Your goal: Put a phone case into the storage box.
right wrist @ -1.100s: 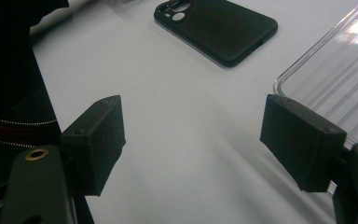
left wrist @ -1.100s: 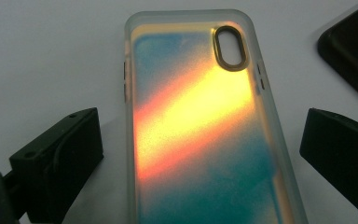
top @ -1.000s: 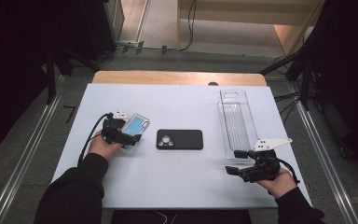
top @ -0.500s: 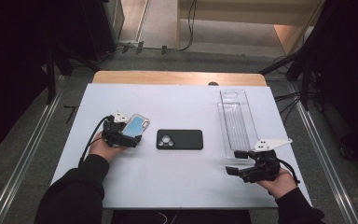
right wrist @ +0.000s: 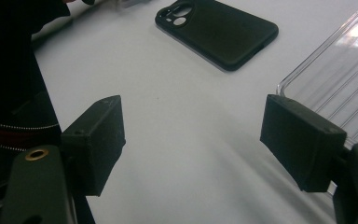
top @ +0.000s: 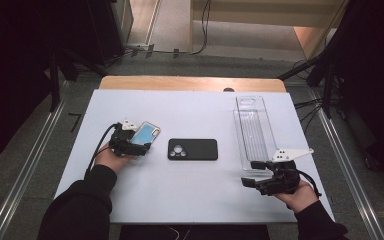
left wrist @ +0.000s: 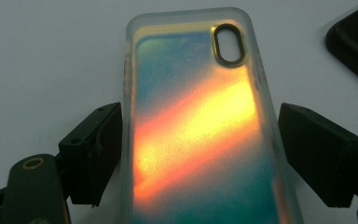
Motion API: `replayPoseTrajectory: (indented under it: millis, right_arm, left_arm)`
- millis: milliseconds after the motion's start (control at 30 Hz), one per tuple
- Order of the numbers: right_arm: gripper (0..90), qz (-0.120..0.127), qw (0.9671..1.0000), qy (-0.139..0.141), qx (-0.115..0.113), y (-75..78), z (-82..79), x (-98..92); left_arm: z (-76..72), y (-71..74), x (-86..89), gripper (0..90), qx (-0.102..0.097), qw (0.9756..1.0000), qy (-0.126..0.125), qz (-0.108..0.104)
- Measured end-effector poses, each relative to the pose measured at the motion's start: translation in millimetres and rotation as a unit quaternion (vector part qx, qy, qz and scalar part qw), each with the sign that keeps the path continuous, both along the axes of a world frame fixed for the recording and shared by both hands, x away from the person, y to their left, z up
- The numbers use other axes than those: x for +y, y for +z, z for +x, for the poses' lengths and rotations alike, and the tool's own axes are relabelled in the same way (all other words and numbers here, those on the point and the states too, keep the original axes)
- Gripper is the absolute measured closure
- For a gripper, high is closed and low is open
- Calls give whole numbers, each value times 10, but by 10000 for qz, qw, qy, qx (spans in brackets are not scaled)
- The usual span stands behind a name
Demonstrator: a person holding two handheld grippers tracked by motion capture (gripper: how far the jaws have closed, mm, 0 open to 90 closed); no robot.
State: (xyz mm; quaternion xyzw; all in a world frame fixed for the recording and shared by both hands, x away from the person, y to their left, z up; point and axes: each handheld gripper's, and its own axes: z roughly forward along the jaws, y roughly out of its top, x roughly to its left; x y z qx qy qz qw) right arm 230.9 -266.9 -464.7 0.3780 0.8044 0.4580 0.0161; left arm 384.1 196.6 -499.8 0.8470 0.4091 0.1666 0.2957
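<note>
Phone case, iridescent blue-orange with a clear rim, lies flat on the white table at the left side. Left gripper straddles its near end; jaws have just been closing, case between them. In the left gripper view one pad sits at the case edge, the other stands just clear, so no firm clamp yet. Black phone case lies mid-table, just to the right of the first, camera cutout towards it. Clear plastic tray at the right. Right gripper rests near the tray's near end, jaws apart, nothing between them
</note>
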Motion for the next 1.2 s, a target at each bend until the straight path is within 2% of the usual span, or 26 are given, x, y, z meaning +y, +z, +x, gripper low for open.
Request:
replayPoseTrajectory:
  millis: [133, 300, 400, 567, 800, 933, 1133, 1200]
  right_arm:
    - [198, -22, 10000, 13, -12, 0, 1, 3]
    - [197, -13, 10000, 15, -22, 2, -3, 4]
    - [198, 10, 10000, -1, -32, 5, -1, 0]
    - [198, 121, 9998, 36, -129, 22, -8, -4]
    - [198, 121, 9998, -18, -157, 28, -4, -10]
    - [197, 234, 9996, -58, -177, 44, -4, -23]
    - [198, 254, 9995, -95, -172, 50, -1, -28]
    - [197, 271, 9994, -115, -173, 51, 1, -31]
  left_arm:
    - [5, 14, -4, 169, 53, 10000, -8, 37]
    - [9, 36, 13, 170, 108, 9999, 16, -27]
    - [7, 76, 30, 169, 77, 9999, 46, -66]
    - [-36, 196, 21, 170, -22, 9996, 32, -287]
    - [-150, 389, -56, 169, -103, 9986, -116, -496]
    - [-226, 479, -110, 169, -119, 9979, -208, -601]
    - [-329, 552, -220, 169, -28, 9968, -432, -678]
    - [-362, 568, -266, 169, 59, 9960, -495, -748]
